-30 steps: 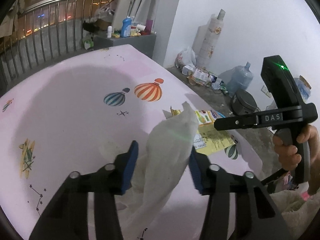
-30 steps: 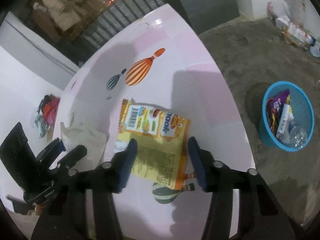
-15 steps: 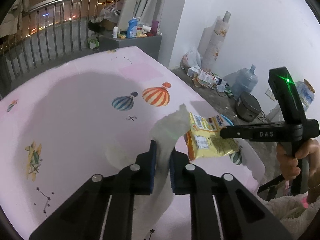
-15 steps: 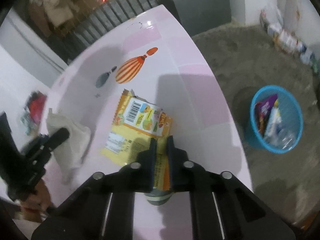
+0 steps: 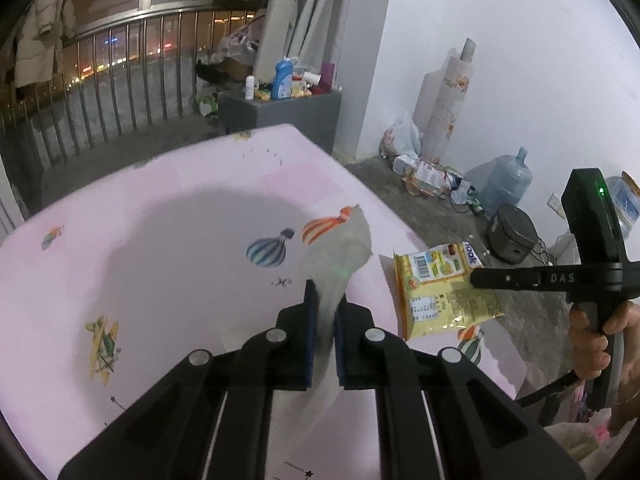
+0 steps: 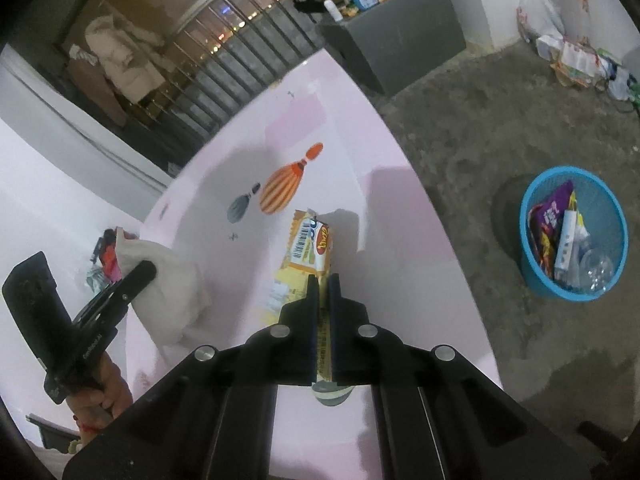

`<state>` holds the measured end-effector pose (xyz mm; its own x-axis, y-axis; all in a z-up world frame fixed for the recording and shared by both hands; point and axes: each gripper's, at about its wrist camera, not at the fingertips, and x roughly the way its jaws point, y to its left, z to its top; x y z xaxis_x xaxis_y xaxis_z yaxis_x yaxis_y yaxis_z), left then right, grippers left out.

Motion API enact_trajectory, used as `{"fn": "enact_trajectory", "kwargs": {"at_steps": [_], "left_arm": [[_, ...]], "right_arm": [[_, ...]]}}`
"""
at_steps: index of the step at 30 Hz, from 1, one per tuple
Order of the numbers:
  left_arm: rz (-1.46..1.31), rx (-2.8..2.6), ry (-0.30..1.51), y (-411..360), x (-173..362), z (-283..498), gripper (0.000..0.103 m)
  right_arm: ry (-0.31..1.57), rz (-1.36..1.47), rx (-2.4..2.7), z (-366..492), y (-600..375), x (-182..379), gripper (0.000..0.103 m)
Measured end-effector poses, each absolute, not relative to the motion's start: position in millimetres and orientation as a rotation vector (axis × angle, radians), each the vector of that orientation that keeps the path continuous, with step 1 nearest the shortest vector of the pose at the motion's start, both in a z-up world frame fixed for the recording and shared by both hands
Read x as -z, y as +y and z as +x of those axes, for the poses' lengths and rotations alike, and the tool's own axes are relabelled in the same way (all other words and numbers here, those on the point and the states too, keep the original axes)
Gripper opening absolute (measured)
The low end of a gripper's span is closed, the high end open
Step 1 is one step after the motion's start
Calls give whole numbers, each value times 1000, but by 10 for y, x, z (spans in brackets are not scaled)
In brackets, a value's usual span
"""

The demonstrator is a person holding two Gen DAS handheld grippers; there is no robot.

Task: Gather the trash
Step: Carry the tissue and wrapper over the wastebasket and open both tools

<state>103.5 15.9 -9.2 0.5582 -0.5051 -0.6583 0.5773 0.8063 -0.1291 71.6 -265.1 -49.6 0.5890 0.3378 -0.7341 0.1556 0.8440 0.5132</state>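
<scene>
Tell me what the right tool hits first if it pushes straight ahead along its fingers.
Probably the pink tabletop. The right tool, shut on the yellow snack wrapper, points down at the table past the wrapper, near the orange balloon print; depth is hard to judge.

Table cover (image 5: 120, 240): smooth pink sheet, faint sheen, printed balloons. Tissue (image 5: 340, 256): thin, matt, crumpled white paper. Snack wrapper (image 5: 440, 288): glossy yellow plastic film, creased. Both grippers, left (image 5: 327, 308) and right (image 6: 323, 292): matt black plastic, blue rubbery pads, bright metal pins. Bin (image 6: 536, 276): blue plastic mesh. Floor (image 6: 460, 128): rough grey concrete. Railing (image 5: 120, 92): dull metal bars. Wall (image 5: 520, 60): matt white paint.
</scene>
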Motion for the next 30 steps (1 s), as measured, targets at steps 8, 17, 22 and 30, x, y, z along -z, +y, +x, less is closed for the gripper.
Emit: {"fn": "enact_trajectory", "kwargs": {"at_steps": [8, 17, 22, 30], "left_arm": [[130, 714, 663, -125, -279, 1055, 6], [145, 866, 607, -814, -665, 1142, 5], [168, 978, 620, -1488, -775, 1231, 5], [267, 1103, 748, -2845, -383, 1359, 5]], "right_arm": [[827, 624, -78, 605, -2995, 225, 2], [696, 661, 47, 363, -3546, 71, 2], [647, 690, 181, 172, -4018, 144, 2], [682, 725, 396, -7, -4702, 627, 2]]}}
